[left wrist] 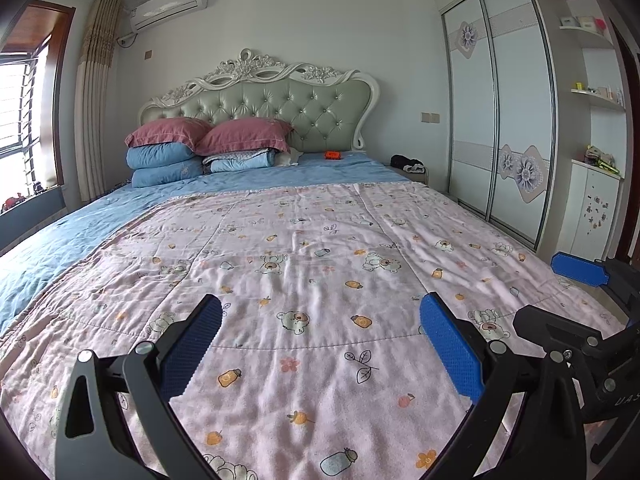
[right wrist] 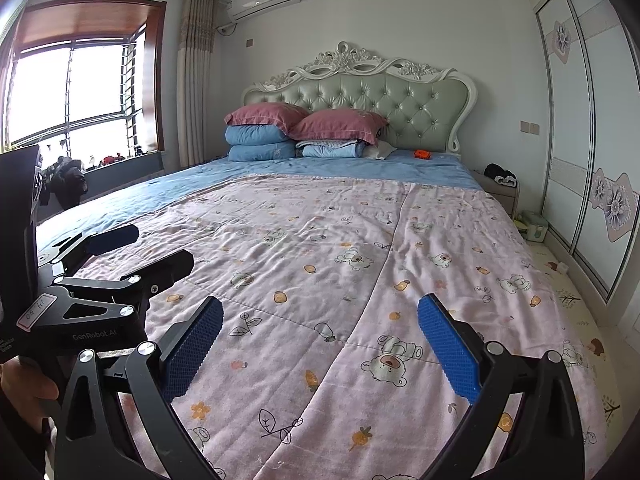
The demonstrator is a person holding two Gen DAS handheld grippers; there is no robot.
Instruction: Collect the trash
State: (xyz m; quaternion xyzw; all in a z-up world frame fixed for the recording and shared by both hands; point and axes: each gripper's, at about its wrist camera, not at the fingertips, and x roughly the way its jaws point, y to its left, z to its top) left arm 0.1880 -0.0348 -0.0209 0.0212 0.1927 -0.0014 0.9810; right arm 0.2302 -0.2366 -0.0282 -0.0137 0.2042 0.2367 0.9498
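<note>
Spread jaws face orange item (left wrist: 332, 155) far off.

Both tongs are the same build: black metal arms with triangular cutouts, silver round screws at the joints, and blue pads with a fine dimpled texture on the fingers. The left tongs (left wrist: 320, 344) show one pad bright blue and the other darker in shadow. Same deal on the right tongs (right wrist: 320, 344). From the right camera, the left unit's black body has "GenRobot.AI" printed in pale letters, plus a white sticker (right wrist: 38, 312) with handwritten digits I can't read reliably. A hand (right wrist: 28, 388) is partly visible at the edge.
</note>
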